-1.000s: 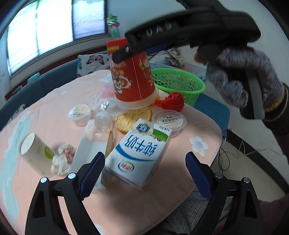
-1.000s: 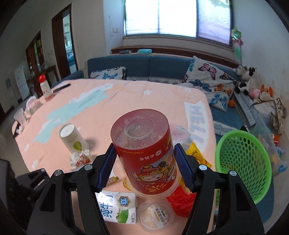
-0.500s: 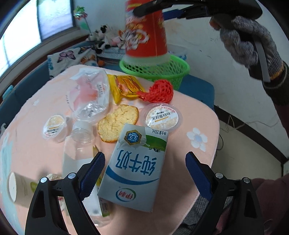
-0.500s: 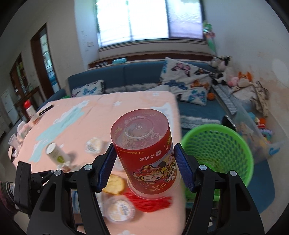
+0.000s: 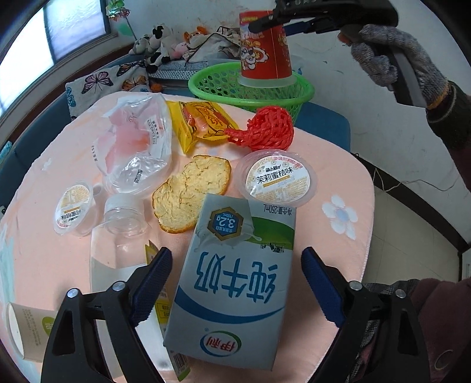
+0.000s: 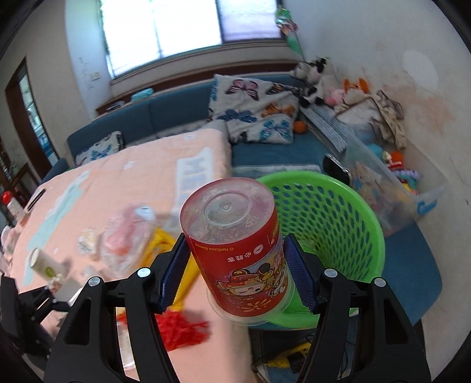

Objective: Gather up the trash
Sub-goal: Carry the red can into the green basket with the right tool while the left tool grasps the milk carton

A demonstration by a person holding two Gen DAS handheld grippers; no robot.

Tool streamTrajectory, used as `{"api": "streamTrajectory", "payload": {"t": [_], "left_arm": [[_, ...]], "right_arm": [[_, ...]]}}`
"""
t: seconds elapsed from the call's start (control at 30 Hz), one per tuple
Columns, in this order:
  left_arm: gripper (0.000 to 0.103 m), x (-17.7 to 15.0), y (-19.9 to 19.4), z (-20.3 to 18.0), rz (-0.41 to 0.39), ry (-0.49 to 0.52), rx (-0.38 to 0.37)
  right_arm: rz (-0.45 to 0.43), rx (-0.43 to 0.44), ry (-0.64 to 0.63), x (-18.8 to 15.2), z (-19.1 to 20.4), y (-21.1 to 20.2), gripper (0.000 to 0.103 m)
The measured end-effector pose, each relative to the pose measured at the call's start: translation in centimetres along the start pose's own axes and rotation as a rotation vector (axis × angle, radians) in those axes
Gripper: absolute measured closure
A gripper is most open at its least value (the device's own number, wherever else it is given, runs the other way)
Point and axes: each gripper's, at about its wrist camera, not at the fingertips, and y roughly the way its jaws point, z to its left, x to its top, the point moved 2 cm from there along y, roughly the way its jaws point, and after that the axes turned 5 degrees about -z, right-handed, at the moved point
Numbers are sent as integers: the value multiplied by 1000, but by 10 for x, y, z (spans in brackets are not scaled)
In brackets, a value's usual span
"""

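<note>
This is a home living room. A blue sofa (image 6: 176, 117) runs under the window (image 6: 188, 26) at about twelve o'clock, with butterfly-print cushions (image 6: 253, 112) propped on it. At two o'clock, stuffed toys (image 6: 321, 76) pile in the corner above a clear bin of toys (image 6: 394, 179). A table under a peach cloth (image 5: 329, 165) is strewn with snack wrappers. At nine o'clock stands what may be a doorway (image 6: 26, 109), though it blurs there.
</note>
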Motion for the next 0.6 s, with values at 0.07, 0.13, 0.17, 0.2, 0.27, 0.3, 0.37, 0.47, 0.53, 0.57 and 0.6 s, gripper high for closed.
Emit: {"api": "streamTrajectory", "payload": {"t": [0.07,0.13,0.17,0.2,0.27,0.3,0.37,0.47,0.53,0.57,0.6], "left_arm": [[32,0,4,1,11,-6,-6],[33,0,6,1,9,-15,-13],[34,0,6,1,5,-18,-12],[34,1,6,1,4,-24,-12],[35,1,4,0,-4,-34,-4],[35,1,4,0,-7,-36,-1],[36,1,0,0,-16,-45,5],[36,-1,-14,1,-44,-79,0],[36,1,-24,3,-61,-99,4],[36,1,-28,4,-69,-108,9],[36,1,-33,5,-76,-118,11]], "right_arm": [[11,-15,18,-2,-10,10,38],[19,-28,32,-4,-18,19,38],[20,-34,40,-4,-23,23,38],[25,-38,52,-4,-27,28,38],[48,-37,83,-6,-40,43,38],[57,-40,93,-7,-44,49,38],[84,-48,111,-10,-55,67,38],[135,-62,144,-18,-68,91,38],[168,-65,161,-23,-76,105,38],[183,-70,171,-26,-80,111,38],[193,-70,179,-28,-81,116,38]]}}
